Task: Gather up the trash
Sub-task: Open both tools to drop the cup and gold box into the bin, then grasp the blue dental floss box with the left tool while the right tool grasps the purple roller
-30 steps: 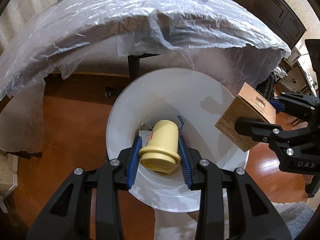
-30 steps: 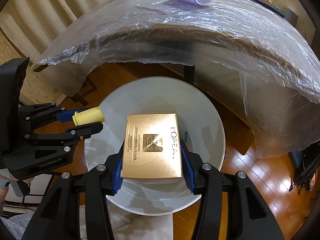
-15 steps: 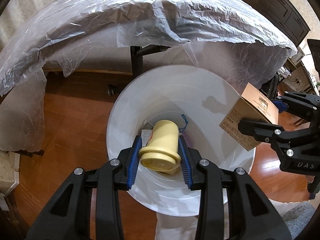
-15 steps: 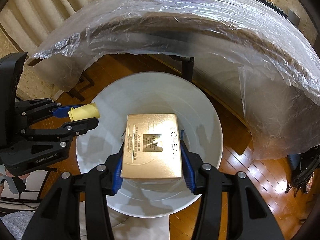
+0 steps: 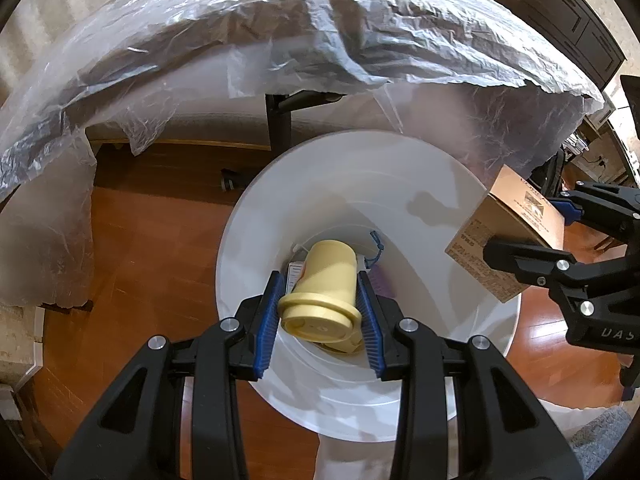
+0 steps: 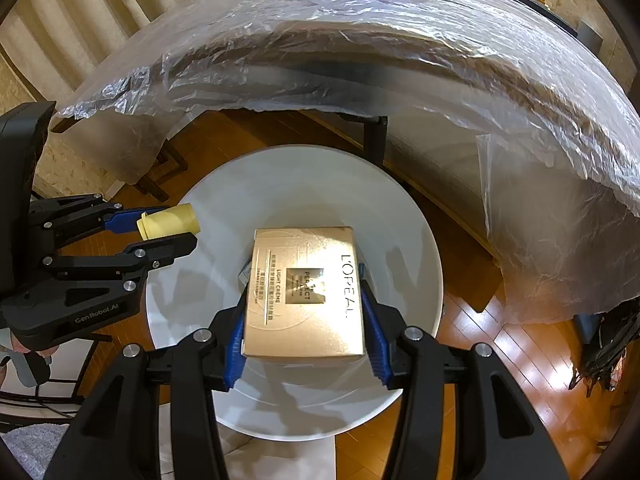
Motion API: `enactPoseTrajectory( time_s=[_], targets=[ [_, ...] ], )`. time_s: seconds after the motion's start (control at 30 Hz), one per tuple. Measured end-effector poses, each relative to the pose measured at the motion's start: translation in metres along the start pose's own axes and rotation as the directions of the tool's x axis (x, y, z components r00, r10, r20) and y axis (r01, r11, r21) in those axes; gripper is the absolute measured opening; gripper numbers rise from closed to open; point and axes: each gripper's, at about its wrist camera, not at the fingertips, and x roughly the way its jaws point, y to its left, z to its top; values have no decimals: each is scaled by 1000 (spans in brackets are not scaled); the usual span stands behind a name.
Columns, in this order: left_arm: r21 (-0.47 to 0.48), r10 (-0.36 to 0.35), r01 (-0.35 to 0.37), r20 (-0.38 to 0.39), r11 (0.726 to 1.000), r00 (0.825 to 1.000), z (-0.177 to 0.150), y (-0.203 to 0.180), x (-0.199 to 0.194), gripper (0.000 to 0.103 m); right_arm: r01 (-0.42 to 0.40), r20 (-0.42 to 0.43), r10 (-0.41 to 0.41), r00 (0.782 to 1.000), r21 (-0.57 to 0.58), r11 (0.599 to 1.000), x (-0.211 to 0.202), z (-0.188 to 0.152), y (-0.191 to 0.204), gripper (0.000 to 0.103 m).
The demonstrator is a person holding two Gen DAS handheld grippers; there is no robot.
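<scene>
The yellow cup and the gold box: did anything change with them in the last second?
Almost nothing changed. The left hand-held gripper stays shut on the pale yellow plastic cup, and the right hand-held gripper stays shut on the gold cardboard box. Both still hang over the round white plastic bin; nothing has been let go. The bin fills slightly more of both views. The plastic-covered table is unchanged.

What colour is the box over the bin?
Shiny gold, the L'Oreal box; clearest in the right wrist view.
</scene>
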Motion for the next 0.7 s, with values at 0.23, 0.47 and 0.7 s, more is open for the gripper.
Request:
enactPoseTrajectory(
  time_s=[0.23, 0.47, 0.7],
  targets=[
    [2, 7, -7, 7, 1000, 1000, 3, -1, -4, 38, 4, 7, -4, 1000, -3, 1000, -5, 2, 3, 48],
    [-35, -41, 44, 92, 998, 995, 7, 2, -21, 88, 8, 81, -10, 997, 24, 1000, -23, 1, 0, 87],
    [-58, -41, 50, 146, 997, 988, 8, 7, -52, 88, 2, 159, -8, 987, 38, 999, -60, 0, -2, 87]
  ],
)
